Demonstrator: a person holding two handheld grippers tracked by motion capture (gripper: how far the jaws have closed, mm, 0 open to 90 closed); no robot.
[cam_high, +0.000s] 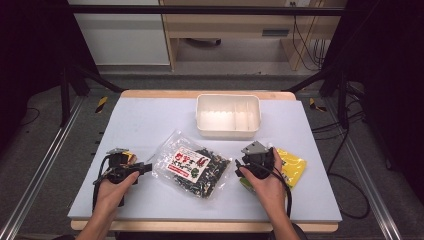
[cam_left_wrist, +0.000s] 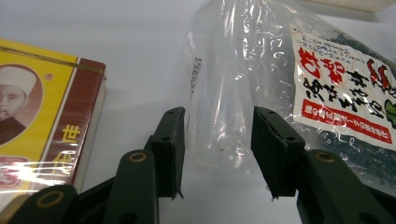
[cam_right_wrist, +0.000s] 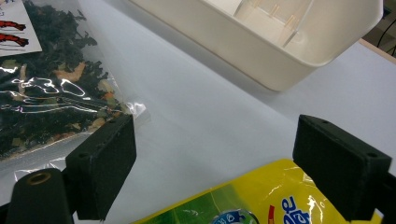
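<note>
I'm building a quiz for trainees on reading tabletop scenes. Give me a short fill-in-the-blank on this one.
1. The clear bag of dried greens lies between the two ____.
2. The left gripper has the bag's clear ____ between its jaws.
3. The white bin has ____ inside it.
4. The pouch under the right gripper is mostly ____.

Missing words: grippers; edge; dividers; yellow

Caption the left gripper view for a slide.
Left gripper straddles the clear bag's edge beside a yellow box.
</note>
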